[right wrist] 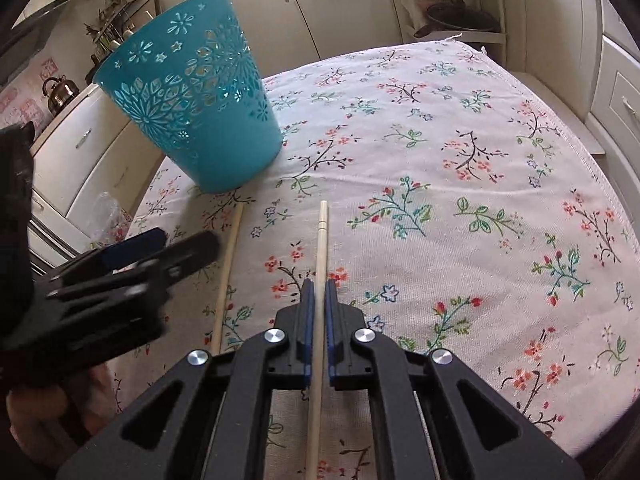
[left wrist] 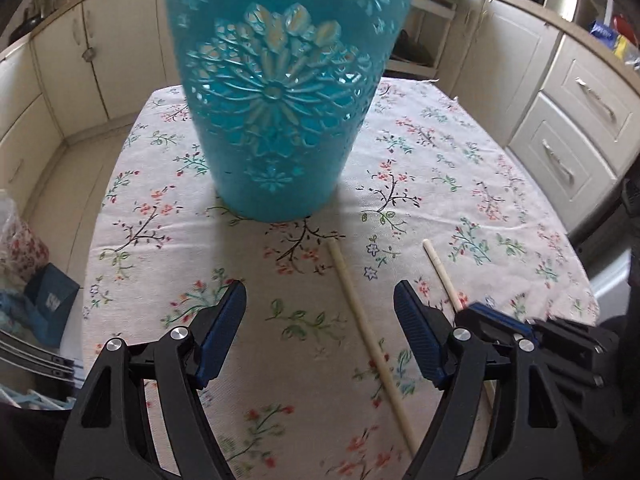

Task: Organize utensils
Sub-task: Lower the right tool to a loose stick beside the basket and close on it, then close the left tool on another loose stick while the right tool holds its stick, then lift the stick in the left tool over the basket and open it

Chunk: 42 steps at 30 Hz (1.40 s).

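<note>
Gripping chopstick [right wrist: 321, 240] in right gripper [right wrist: 319, 292] | left gripper [left wrist: 320, 300] spread, empty | bin [left wrist: 280, 100] upright

- The teal basket [left wrist: 280, 92] loses its rim to the top edge in the left wrist view.
- The left gripper [right wrist: 160, 248] is motion-blurred in the right wrist view.
- The held chopstick [right wrist: 320, 264] runs off the bottom edge.

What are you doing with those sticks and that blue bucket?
A person is tidying chopsticks with a gripper in each hand. The right gripper is shut on one chopstick, which still lies on the flowery tablecloth. The left gripper is open above the other chopstick, not gripping it. The blue basket stands upright just beyond them, and neither chopstick is in it yet.
</note>
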### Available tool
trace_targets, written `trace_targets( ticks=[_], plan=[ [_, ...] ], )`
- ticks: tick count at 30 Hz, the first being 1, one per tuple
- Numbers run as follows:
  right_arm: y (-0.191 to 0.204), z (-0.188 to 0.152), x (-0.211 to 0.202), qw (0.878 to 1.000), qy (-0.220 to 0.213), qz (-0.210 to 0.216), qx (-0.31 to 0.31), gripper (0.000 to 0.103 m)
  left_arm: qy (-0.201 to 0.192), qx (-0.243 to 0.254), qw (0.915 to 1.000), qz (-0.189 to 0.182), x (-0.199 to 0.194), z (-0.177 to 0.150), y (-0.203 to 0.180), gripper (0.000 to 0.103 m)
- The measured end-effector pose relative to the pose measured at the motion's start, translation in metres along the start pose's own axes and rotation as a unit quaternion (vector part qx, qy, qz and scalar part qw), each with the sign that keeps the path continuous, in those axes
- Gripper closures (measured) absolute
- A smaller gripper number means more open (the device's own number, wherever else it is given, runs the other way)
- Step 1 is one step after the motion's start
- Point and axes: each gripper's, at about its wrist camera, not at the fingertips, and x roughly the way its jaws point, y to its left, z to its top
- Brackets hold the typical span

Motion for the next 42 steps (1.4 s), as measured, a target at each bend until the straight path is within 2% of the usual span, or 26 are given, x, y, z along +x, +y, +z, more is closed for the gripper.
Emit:
trace_targets(
  ticks=[2,4,5,7,9,10,14,17,20,24,27,29,35,42],
  plan=[
    [-0.001,0.0,-0.001,1.0,-0.001,0.005,0.001,0.097,0.005,0.0,0.9999,0.015,0.008,0.001,-0.006,0.033],
    [-0.003,0.0,-0.001,1.0,-0.002,0.01,0.001,0.097,0.011,0.008,0.9997,0.02,0.014,0.0,-0.01,0.05],
    [-0.003,0.0,0.0,1.0,-0.003,0.011,0.0,0.097,0.007,0.022,0.9992,0.032,0.016,-0.002,-0.015,0.053],
    [-0.002,0.001,0.0,1.0,-0.006,0.008,-0.005,0.097,0.002,0.049,0.998,0.039,0.016,-0.003,-0.019,0.08],
    [0.001,0.002,0.004,1.0,-0.011,0.004,-0.013,0.095,0.007,0.056,0.9981,0.023,0.015,-0.001,-0.016,0.094],
    [0.003,0.002,0.004,1.0,-0.013,0.002,-0.017,0.094,0.012,0.054,0.9983,0.017,0.014,0.0,-0.012,0.096],
    [0.014,0.004,0.009,0.999,-0.021,-0.011,-0.044,0.093,0.015,0.047,0.9986,0.02,0.008,0.0,0.006,0.098],
    [0.018,0.005,0.011,0.999,-0.019,0.007,-0.044,0.094,0.026,0.031,0.9989,0.024,0.007,0.002,0.023,0.098],
    [0.019,0.007,0.013,0.999,-0.014,0.012,-0.041,0.091,0.034,0.024,0.9987,0.028,0.008,0.005,0.032,0.092],
    [0.03,0.012,0.02,0.997,-0.011,-0.001,-0.07,0.091,0.028,0.059,0.9967,0.048,0.013,0.006,0.024,0.089],
    [0.031,0.014,0.023,0.997,-0.015,-0.009,-0.075,0.097,0.022,0.074,0.9962,0.039,0.014,0.005,0.02,0.098],
    [0.028,0.014,0.023,0.997,-0.019,-0.006,-0.068,0.097,0.02,0.08,0.9959,0.038,0.014,0.004,0.018,0.098],
    [0.024,0.013,0.023,0.998,-0.027,0.004,-0.054,0.098,0.016,0.062,0.9979,-0.013,-0.006,0.005,0.027,0.098],
    [0.025,0.013,0.022,0.998,-0.027,0.003,-0.056,0.098,-0.033,0.027,0.9942,-0.098,-0.056,0.019,0.041,0.098]
  ],
)
